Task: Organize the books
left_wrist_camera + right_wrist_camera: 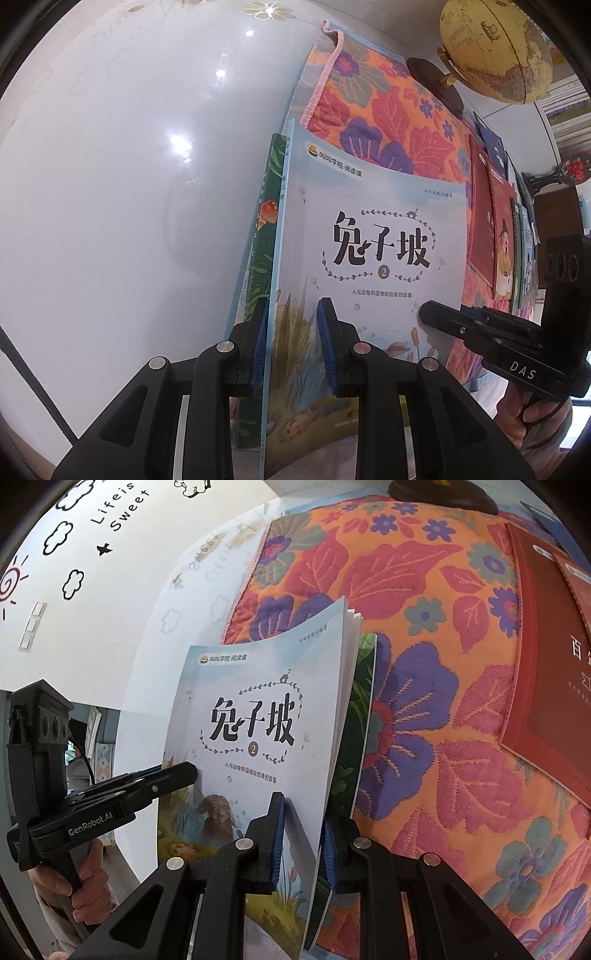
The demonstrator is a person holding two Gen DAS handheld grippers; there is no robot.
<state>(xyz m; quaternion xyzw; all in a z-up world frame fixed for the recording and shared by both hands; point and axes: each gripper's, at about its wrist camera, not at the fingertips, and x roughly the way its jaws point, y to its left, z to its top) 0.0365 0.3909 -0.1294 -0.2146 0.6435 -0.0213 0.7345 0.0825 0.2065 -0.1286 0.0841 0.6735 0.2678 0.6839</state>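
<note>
Together, left tool [291, 347] and right tool [301, 843] clamp the pale-blue book's [369, 236] opposite edges.

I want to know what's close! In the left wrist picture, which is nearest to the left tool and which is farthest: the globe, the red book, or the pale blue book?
1. The pale blue book: clamped in the left tool, standing on edge.
2. The red book: off to the right, lying on the flowery cloth.
3. The globe: far back, top right corner.

Blk tongs [291, 343], blue pads [327, 352], 4 silver screws, prob.
</note>
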